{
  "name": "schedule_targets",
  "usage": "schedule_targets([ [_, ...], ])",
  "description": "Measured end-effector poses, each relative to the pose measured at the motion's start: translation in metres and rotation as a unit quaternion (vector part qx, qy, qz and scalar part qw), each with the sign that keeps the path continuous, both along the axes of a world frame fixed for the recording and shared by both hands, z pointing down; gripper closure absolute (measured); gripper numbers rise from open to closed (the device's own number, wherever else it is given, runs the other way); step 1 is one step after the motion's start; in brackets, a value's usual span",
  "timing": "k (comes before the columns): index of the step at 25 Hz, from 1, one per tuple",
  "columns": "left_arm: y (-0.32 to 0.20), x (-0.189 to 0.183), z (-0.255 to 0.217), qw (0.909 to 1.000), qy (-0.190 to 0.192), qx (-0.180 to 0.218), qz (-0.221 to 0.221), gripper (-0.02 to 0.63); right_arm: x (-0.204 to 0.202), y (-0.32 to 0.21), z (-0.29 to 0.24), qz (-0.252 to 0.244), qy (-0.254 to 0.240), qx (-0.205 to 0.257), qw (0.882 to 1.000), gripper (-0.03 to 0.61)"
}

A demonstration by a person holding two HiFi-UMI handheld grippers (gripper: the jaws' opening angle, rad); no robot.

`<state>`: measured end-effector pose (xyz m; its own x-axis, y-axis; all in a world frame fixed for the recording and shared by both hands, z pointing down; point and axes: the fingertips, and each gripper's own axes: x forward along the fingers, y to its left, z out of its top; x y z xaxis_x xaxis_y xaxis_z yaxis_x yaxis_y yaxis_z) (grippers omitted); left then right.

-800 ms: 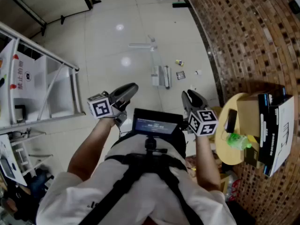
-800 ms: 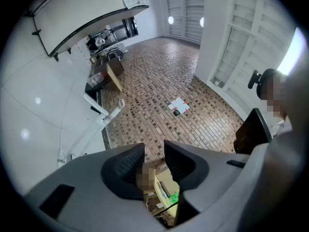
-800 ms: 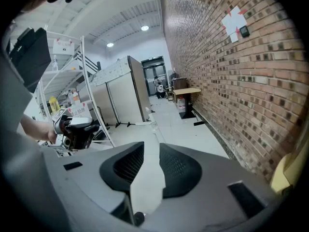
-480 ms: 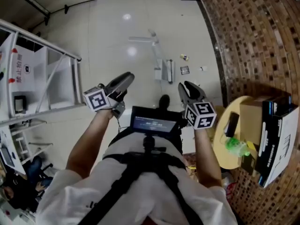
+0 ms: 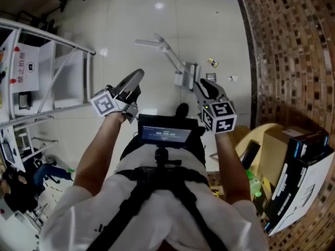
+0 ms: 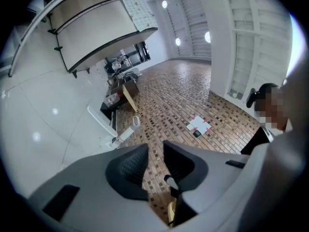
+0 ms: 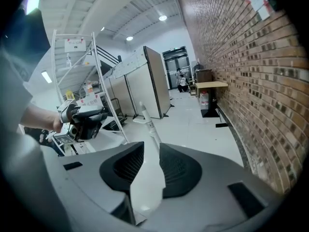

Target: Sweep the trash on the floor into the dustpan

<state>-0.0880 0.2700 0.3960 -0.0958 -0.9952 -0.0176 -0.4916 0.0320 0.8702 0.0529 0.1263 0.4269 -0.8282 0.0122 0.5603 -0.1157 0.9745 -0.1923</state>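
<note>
On the pale floor [image 5: 131, 14] beside the brick wall [image 5: 293, 46], the white long-handled dustpan [image 5: 184, 77] lay just beyond the right gripper [image 5: 201, 86], with trash scraps [image 5: 212, 63] to its right. That claw and the left gripper [image 5: 134, 79] stood slightly parted, gripping nothing.

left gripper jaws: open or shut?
Open. The left gripper shows its jaws apart, empty, only brick wall in the gap.

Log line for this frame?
left gripper: jaws open, empty | right gripper: jaws open, empty | dustpan: on floor, untouched | trash: unswept, beside dustpan
</note>
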Motion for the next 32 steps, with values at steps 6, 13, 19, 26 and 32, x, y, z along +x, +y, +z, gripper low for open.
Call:
schedule_targets([
  [6,-0.021,0.000,-0.011,0.9984,0.008,0.049,-0.025,0.608,-0.023,-0.015,0.005,-0.061,0.000,0.011,0.998,0.471],
  [13,-0.016,-0.038,0.017,0.9969,0.015,-0.021,-0.074,0.498,-0.080,0.002,0.000,-0.099,-0.009,0.043,0.994,0.403],
  [19,-0.009,-0.087,0.045,0.9911,0.022,-0.066,-0.114,0.358,-0.138,0.022,-0.008,-0.110,-0.033,0.072,0.991,0.337],
  [26,-0.020,-0.153,0.063,0.9932,0.042,-0.056,-0.093,0.281,-0.206,0.039,0.010,-0.103,-0.013,0.129,0.986,0.313],
  [32,-0.062,-0.179,0.073,0.9978,0.052,-0.040,0.007,0.281,-0.250,0.037,0.024,-0.083,0.006,0.152,0.985,0.313],
])
